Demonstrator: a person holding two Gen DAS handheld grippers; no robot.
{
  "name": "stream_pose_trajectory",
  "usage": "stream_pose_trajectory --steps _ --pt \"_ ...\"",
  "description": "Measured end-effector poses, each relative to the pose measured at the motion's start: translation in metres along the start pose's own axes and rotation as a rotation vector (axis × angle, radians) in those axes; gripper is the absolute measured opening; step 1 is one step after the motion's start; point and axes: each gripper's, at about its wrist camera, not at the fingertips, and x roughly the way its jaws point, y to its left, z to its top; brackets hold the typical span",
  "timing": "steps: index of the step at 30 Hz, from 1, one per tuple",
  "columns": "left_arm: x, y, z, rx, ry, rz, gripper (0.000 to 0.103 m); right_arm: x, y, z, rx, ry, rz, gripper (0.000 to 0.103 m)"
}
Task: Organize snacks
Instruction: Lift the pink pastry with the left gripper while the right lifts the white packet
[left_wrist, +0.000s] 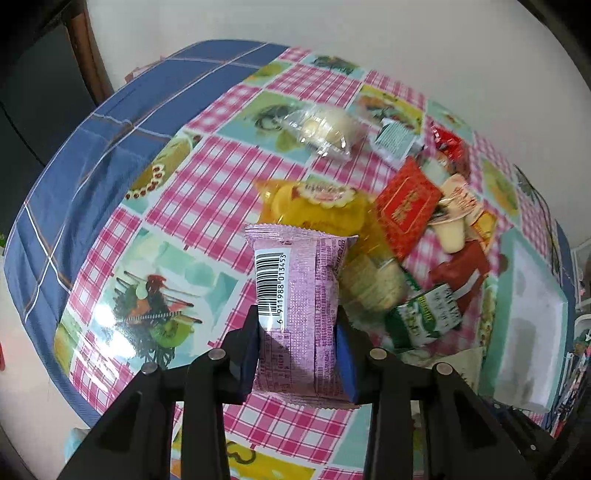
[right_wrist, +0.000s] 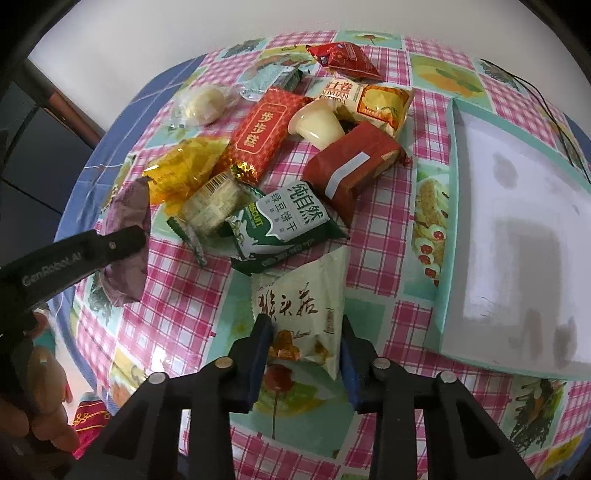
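My left gripper (left_wrist: 299, 354) is shut on a pink foil snack packet (left_wrist: 295, 291) with a barcode, held just above the checked tablecloth (left_wrist: 207, 177). The right wrist view shows the same gripper (right_wrist: 123, 236) at the left with that pink packet (right_wrist: 127, 210). A cream packet (right_wrist: 306, 314) with dark brush lettering lies between the blue pads of my right gripper (right_wrist: 304, 354), and both pads press on its sides. Beyond it lies a heap of snacks: a green biscuit packet (right_wrist: 280, 225), a red packet (right_wrist: 258, 129), a brown packet (right_wrist: 354, 162) and a yellow packet (right_wrist: 184, 170).
A white box with a teal rim (right_wrist: 517, 240) stands open at the right of the table, also seen as the box (left_wrist: 532, 314) in the left wrist view. A jelly cup (right_wrist: 314, 122) and round crackers (right_wrist: 214, 199) lie in the heap. A person's hand (right_wrist: 48, 406) shows at lower left.
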Motion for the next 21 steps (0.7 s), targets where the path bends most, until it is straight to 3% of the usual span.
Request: stream_pose_trajectory --steps 3,8,12,17,20,21 --pt "-0.005 0.003 -0.001 -0.008 -0.006 -0.027 0.038 -0.01 -0.003 0.002 0.015 -0.015 0.035 0.029" --pt "-0.001 0.002 -0.004 -0.017 0.019 -0.078 0.038 -0.025 0.0 0.009 0.012 -0.053 0.122 0.029" --pt "0.007 0.006 -0.006 -0.039 0.054 -0.091 0.038 -0.021 0.001 0.01 0.031 -0.035 0.179 0.029" --pt "0.005 0.014 -0.004 -0.044 0.031 -0.018 0.038 -0.019 0.016 0.008 -0.07 -0.071 0.012 0.03" --pt "0.003 0.022 -0.003 -0.039 0.018 0.018 0.038 -0.024 0.035 0.01 -0.174 -0.113 -0.026 0.033" --pt "0.003 0.025 -0.003 -0.048 0.02 0.017 0.038 -0.024 0.042 0.011 -0.213 -0.116 -0.022 0.039"
